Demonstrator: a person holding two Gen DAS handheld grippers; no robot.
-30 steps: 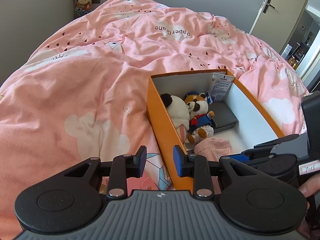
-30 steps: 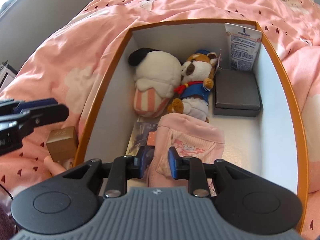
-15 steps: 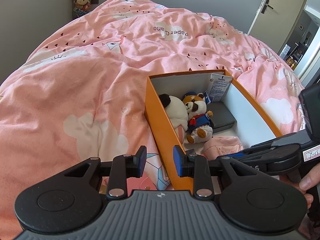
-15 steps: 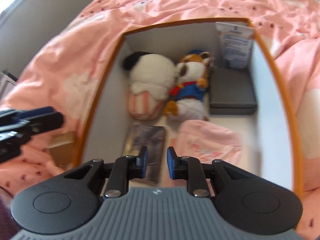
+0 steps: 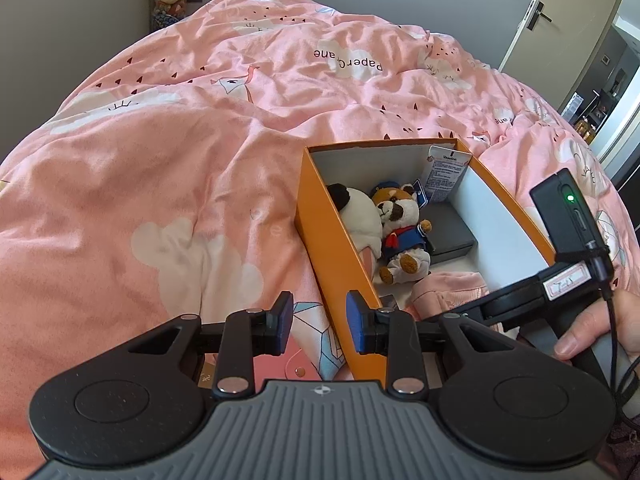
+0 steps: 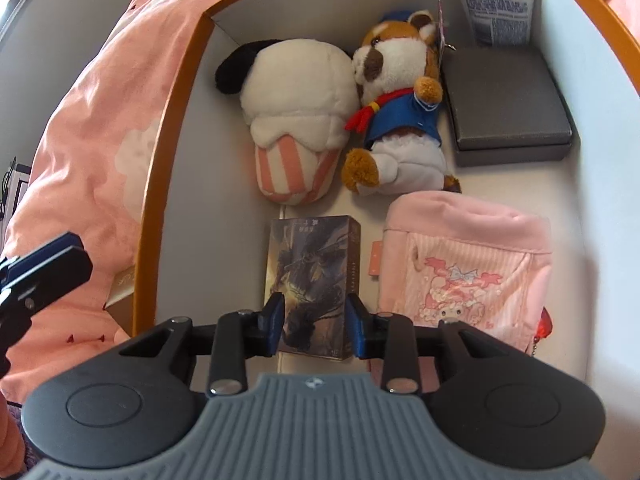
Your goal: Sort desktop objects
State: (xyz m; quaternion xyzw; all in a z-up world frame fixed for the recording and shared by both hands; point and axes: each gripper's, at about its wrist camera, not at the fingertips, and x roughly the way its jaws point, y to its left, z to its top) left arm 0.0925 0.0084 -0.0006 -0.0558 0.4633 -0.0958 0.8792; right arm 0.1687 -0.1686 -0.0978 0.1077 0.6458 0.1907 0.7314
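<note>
An orange box [image 6: 160, 184] lies on the pink quilt. It holds a popcorn plush [image 6: 298, 120], a bear plush in a blue suit [image 6: 400, 120], a grey case [image 6: 508, 108], a white tube [image 6: 496, 4], a pink pouch [image 6: 460, 272] and a dark card box [image 6: 312, 276]. My right gripper [image 6: 315, 322] points down into the box. Its jaws are opening, with the near end of the card box between them. My left gripper [image 5: 318, 328] hovers over the quilt at the box's near left corner, open with nothing between its fingers.
A small gold box [image 6: 122, 284] sits on the quilt just outside the orange box's left wall. A hand [image 5: 592, 328] holds the right gripper at the box's near right. The bed spreads wide to the left; a door [image 5: 560, 20] stands behind it.
My right gripper sank into the box and shifted left from the pink pouch to the card box, and its jaws widened. The left gripper stayed put.
</note>
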